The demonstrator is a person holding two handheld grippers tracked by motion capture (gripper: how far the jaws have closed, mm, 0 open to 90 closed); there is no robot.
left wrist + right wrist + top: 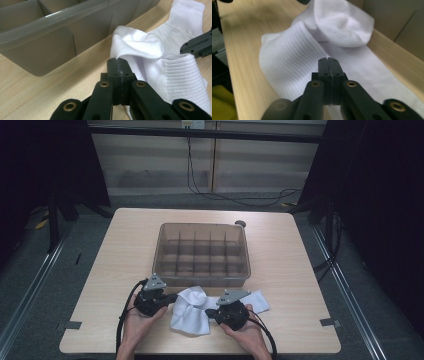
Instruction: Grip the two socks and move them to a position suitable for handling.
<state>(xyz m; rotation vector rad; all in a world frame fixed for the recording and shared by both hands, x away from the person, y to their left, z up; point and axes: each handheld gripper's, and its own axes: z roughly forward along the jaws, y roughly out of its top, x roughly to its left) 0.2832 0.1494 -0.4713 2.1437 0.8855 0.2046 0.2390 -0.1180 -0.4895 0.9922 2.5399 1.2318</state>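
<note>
White socks (192,312) lie crumpled on the wooden counter (290,270), just in front of a grey divided bin (202,252). The left gripper (119,65) has its jaws closed at the socks' left edge. The right gripper (329,65), jaws together, rests over the ribbed fabric; whether either pinches cloth is unclear.

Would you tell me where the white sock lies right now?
In the high view the white sock lies crumpled at the table's near edge, between the left gripper and right gripper, just before the divided bin.

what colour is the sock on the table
White, with a ribbed cuff; the sock shows best in the left gripper view.
</note>
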